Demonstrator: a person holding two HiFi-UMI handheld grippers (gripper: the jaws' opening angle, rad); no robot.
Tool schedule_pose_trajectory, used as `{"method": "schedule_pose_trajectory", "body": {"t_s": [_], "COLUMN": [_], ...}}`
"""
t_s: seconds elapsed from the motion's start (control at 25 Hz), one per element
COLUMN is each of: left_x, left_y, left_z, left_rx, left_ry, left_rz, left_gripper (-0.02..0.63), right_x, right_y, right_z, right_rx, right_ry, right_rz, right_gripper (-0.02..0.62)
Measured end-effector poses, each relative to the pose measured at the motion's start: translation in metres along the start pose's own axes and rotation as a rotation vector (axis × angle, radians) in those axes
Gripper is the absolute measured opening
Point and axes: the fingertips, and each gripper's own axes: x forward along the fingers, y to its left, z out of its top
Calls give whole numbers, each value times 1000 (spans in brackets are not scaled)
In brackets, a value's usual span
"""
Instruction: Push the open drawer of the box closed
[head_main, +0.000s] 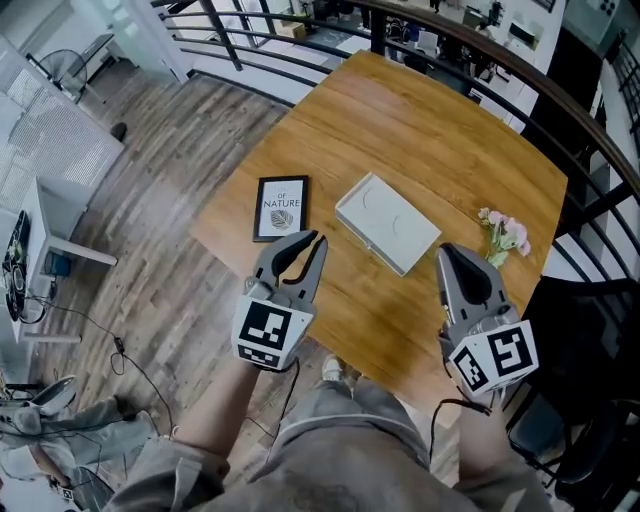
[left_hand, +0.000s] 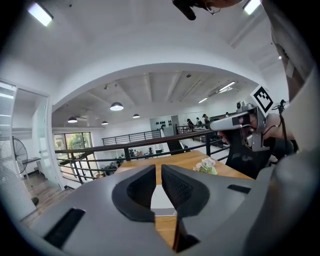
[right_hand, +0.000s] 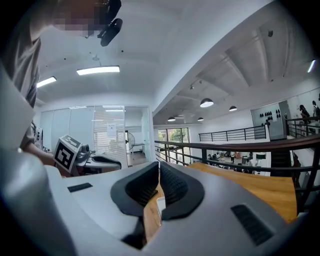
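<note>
A flat white box lies in the middle of the wooden table, set at an angle; from above I cannot make out how far its drawer stands out. My left gripper hovers at the near table edge, left of the box, its jaws a narrow slit apart with nothing between them. In the left gripper view the box shows low through that slit of the left gripper. My right gripper is near the box's right corner, shut and empty. The right gripper points along the tabletop, with a white sliver of the box below the tips.
A black-framed picture lies flat left of the box. A small bunch of pink flowers lies at the table's right edge. A black railing runs behind the table, and a dark chair stands at the right.
</note>
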Motion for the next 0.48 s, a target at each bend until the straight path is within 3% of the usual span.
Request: {"method": "schedule_pose_trajectory", "body": {"t_s": [0.28,0.48], "left_x": [-41,-62], "left_y": [-3,-13], "left_z": [51,72], "left_rx": [18,17], "left_ry": [-107,-158], "left_rz": [24,38], "left_gripper": [41,23], "right_x": [-21,-37], "right_y": [21,47], "right_z": [40,62], "right_rx": [-49,-84], "right_ry": [-52,-82], "right_rz": [33,111], "right_gripper": [34,34]}}
